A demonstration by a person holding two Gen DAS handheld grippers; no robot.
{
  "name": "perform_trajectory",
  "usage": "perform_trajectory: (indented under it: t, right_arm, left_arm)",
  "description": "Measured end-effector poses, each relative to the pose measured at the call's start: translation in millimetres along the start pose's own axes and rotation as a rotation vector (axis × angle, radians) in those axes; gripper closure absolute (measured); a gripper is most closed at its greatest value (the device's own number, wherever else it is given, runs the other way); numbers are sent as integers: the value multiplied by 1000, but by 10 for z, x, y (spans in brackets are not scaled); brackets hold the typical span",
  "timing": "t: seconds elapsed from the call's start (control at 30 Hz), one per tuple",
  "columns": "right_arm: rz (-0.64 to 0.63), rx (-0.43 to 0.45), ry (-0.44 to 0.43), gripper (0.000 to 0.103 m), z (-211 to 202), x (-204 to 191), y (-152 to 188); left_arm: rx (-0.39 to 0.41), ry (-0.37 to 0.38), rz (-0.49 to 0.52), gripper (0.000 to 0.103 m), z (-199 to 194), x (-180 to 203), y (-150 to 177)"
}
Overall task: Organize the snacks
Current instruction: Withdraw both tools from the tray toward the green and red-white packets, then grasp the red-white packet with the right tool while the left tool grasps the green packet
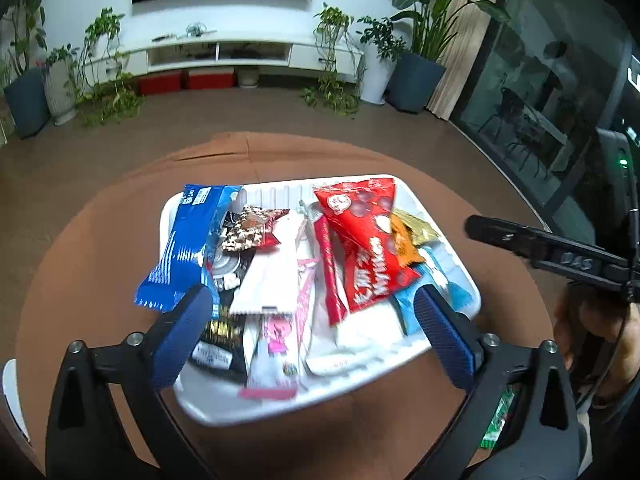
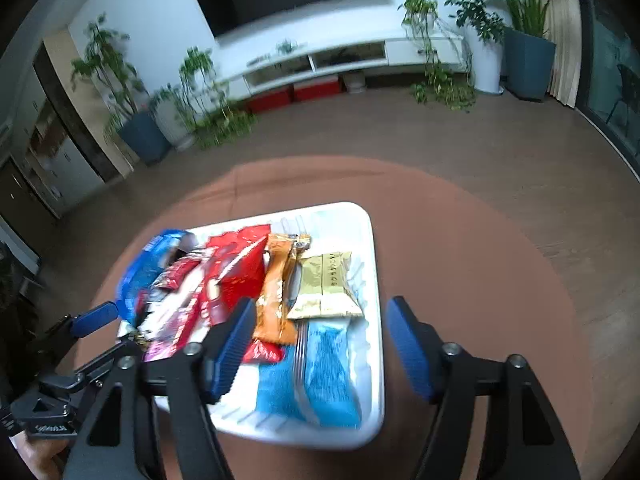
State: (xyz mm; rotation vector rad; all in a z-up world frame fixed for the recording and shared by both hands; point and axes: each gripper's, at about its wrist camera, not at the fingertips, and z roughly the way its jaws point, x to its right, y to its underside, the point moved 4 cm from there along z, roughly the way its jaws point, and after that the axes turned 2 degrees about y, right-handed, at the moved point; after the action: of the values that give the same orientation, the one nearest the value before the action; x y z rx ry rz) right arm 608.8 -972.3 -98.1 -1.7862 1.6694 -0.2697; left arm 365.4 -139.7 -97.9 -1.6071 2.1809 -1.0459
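Observation:
A white tray [image 1: 280, 404] sits on a round brown table [image 1: 80, 280], heaped with snack packets. Among them are a long blue packet [image 1: 180, 248], a red triangular pack [image 1: 368, 240], a white sachet [image 1: 272, 276], a pink packet [image 1: 280, 332], an orange bar [image 1: 404, 244] and a gold pack [image 1: 416, 226]. My left gripper [image 1: 312, 304] hangs open above the tray's near side, holding nothing. My right gripper [image 2: 320, 312] is open over the tray [image 2: 374, 280], above a light blue packet [image 2: 324, 372], the gold pack [image 2: 326, 284] and the orange bar [image 2: 276, 292]; nothing is gripped.
A green wrapper [image 1: 498, 420] lies on the table by the tray's right side. A person's hand [image 1: 600, 340] holds the right tool. A white object [image 1: 12, 396] shows at the table's left edge. Potted plants and a white TV cabinet stand across the floor.

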Motion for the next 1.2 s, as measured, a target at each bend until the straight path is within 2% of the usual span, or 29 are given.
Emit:
perform_trajectory:
  t: [0.13,0.3,0.4,0.5,0.63,0.7,0.8,0.9,1.0,1.13,1.2]
  right_arm:
    - [45,49,-16,20,-351,112,252]
    - [71,64,15,18,-734,241,812]
    - [107,42,48,18,-928,308,1245]
    - [155,11,51,18,-1034,315,1585]
    - [121,-21,88,18,-1032,207,1875]
    - [88,-40,98,19,-972,94,1961]
    - [46,-67,93,31,-888,-47,1995]
    - [1,-78,118,36,-807,-130,2016]
    - [2,-106,127,40,-738,-115,2052]
    - [-42,-99,176,43,-704,-114,2040]
    - [-61,-99,193,49,-701,-114,2037]
  left_arm:
    - [14,16,42,0,-205,179,201]
    - [19,-9,181,0,-404,469,542]
    - [-33,13,225,0,-409,677,785]
    - [-85,0,265,0,-346,821,986]
    - [-116,2,280,0,-305,919,1177]
    - [-121,4,281,0,-326,941,1243]
    - [-117,-7,280,0,-391,936,1303]
    - [-114,-14,268,0,-447,888,1291]
    - [-110,-16,264,0,-487,870,1267]
    - [-104,-15,273,0,-497,911,1236]
    - [-104,-11,278,0,-492,937,1223]
